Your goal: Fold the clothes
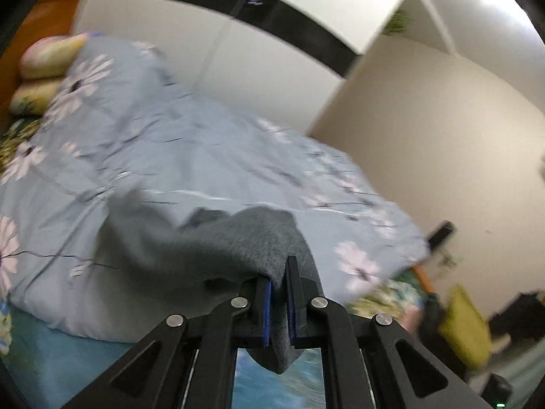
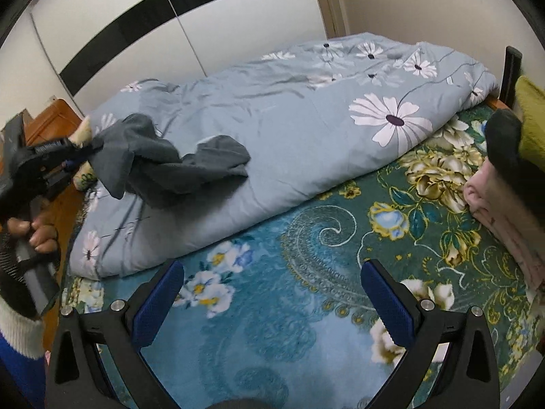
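Observation:
A dark grey garment [image 2: 177, 167] lies crumpled on the light blue flowered duvet [image 2: 306, 119]. My left gripper [image 1: 279, 293] is shut on one edge of the grey garment [image 1: 218, 245] and holds that edge lifted. It also shows in the right wrist view [image 2: 73, 156], at the far left, held by a hand. My right gripper [image 2: 272, 296] is open and empty above the teal flowered blanket [image 2: 306, 255], in front of the duvet.
Folded pink clothes [image 2: 500, 211] and a dark item [image 2: 504, 136] lie at the right of the bed, beside a yellow-green cushion [image 2: 531, 112]. Pillows [image 1: 44, 68] sit at the bed's head. A white wardrobe with a black band [image 2: 136, 34] stands behind.

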Demonstrator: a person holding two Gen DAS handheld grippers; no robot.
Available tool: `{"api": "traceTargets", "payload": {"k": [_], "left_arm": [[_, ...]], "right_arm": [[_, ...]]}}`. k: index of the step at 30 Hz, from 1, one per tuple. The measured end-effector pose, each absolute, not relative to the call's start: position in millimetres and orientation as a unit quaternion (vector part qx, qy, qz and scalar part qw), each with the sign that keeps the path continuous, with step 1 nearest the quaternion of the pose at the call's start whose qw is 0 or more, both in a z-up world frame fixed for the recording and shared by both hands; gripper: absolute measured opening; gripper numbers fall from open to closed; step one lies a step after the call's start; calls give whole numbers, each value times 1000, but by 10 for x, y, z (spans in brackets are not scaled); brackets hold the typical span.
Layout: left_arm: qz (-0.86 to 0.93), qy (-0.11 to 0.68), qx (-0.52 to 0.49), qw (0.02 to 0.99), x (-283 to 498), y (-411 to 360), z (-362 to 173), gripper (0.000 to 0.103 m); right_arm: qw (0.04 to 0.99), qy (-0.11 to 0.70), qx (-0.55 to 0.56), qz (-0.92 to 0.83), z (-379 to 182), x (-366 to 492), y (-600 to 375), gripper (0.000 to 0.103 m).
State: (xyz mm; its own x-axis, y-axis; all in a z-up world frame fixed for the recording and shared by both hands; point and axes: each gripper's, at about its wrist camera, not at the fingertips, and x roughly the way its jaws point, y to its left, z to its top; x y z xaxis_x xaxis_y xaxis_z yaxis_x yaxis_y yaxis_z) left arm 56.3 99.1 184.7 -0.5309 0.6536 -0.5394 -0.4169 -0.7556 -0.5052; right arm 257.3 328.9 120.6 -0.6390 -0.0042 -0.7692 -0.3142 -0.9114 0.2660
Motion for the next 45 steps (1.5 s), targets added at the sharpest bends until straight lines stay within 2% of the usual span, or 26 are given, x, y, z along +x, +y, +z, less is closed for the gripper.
{"api": "traceTargets", "payload": {"k": [4,9,14,22,27,31,36,38,41,45], "left_arm": [[847,-174,-343,368,818,1197,2263,7],[847,-179,-292,407,1231,918,2610,7],[827,-220,-376,357,1137,341,1903,8],[794,-250,-530,165,1439,-978,170,8],[756,-294,-572,121,1819,-1555,-454,8],[739,-323,-579,120,1887,-1764,-568,12],[745,-323,-568,132,1891,-1952,-476,23],[749,-323,-563,138,1873,-2035,-466,35],[754,-327,-555,130,1839,-2149,-488,45],[749,-344,-556,110,1846,-2350,-568,51]], "right_arm": [[96,183,-397,894,1412,2858,3257,103],[110,185,-367,905,1641,3184,3275,103],[120,186,-374,901,1592,3409,3266,103],[118,189,-423,878,1240,3477,3126,103],[98,219,-461,854,923,3300,2975,103],[76,261,-481,834,717,3100,2944,103],[47,311,-503,805,461,2850,2906,103],[39,330,-517,789,327,2732,2914,103],[49,335,-542,769,113,2530,2978,103],[51,342,-564,750,-131,2276,3098,103]]}}
